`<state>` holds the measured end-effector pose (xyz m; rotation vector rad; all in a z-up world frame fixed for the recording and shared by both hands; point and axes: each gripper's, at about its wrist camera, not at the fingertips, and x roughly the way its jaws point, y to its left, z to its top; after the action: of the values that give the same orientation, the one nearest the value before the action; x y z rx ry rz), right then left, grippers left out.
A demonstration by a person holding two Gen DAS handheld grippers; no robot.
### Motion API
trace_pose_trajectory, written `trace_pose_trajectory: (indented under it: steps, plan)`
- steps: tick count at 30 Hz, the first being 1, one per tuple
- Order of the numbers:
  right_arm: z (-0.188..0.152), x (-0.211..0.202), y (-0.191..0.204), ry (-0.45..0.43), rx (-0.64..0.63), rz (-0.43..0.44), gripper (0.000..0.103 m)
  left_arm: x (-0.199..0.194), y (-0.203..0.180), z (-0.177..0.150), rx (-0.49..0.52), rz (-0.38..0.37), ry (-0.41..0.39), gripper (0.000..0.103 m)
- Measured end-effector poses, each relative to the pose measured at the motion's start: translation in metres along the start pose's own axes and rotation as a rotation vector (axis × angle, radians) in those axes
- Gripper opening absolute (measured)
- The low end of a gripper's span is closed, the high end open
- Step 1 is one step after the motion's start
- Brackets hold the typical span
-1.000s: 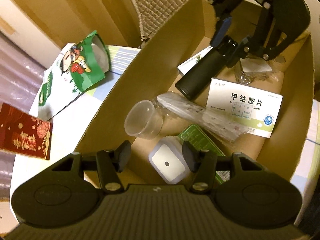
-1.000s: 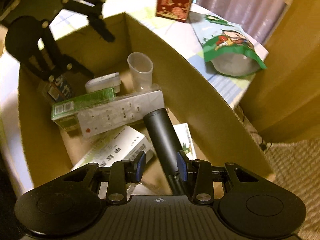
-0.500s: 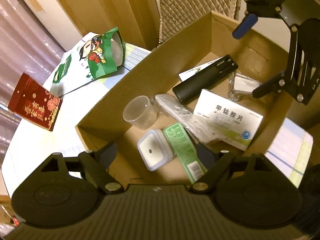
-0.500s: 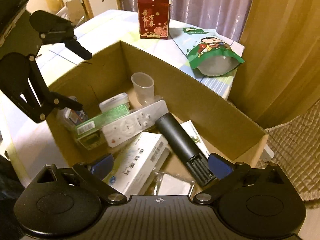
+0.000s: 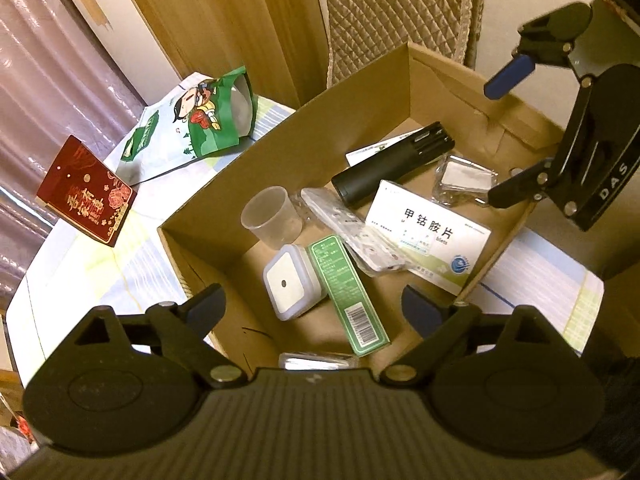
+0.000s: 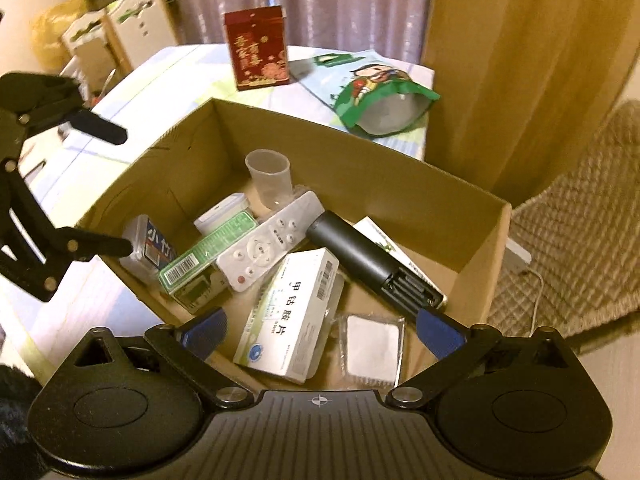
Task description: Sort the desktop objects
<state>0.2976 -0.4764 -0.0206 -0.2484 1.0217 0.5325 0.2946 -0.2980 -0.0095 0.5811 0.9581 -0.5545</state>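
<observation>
An open cardboard box (image 5: 280, 152) holds a black cylinder (image 5: 392, 168), a white medicine box (image 5: 432, 240), a white remote (image 5: 356, 232), a clear cup (image 5: 272, 216), a white square container (image 5: 292, 280) and a green carton (image 5: 348, 292). My left gripper (image 5: 312, 304) hovers above the box's near end, its jaws opening with nothing between them. At the box's other end my right gripper (image 6: 322, 330) stands open and empty above the medicine box (image 6: 292, 312) and the black cylinder (image 6: 360, 256). Each gripper shows in the other's view: right gripper (image 5: 506, 136), left gripper (image 6: 112, 188).
On the table outside the box stand a red carton (image 6: 258, 52) and a green-and-white snack bag (image 6: 376, 88). A clear packet (image 6: 372, 348) and a small labelled case (image 6: 154, 246) also lie in the box. A wooden panel and a quilted chair (image 6: 580, 240) flank the table.
Both grippers have opened wide and risen away from the box. The right one let go of the black cylinder, which now lies in the box. The left one drew back from the white square container.
</observation>
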Motion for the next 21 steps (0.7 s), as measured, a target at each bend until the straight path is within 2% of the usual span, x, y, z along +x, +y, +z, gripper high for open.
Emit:
trace_pose_trajectory:
  steps: [11, 21]
  plan:
    - [-0.019, -0.022, 0.018, -0.067, 0.185, -0.059, 0.103, -0.029, 0.005, -0.026, -0.047, -0.002, -0.048, 0.096]
    - [-0.028, -0.033, 0.042, -0.109, 0.301, -0.115, 0.103, -0.045, 0.007, -0.047, -0.067, -0.02, -0.089, 0.096]
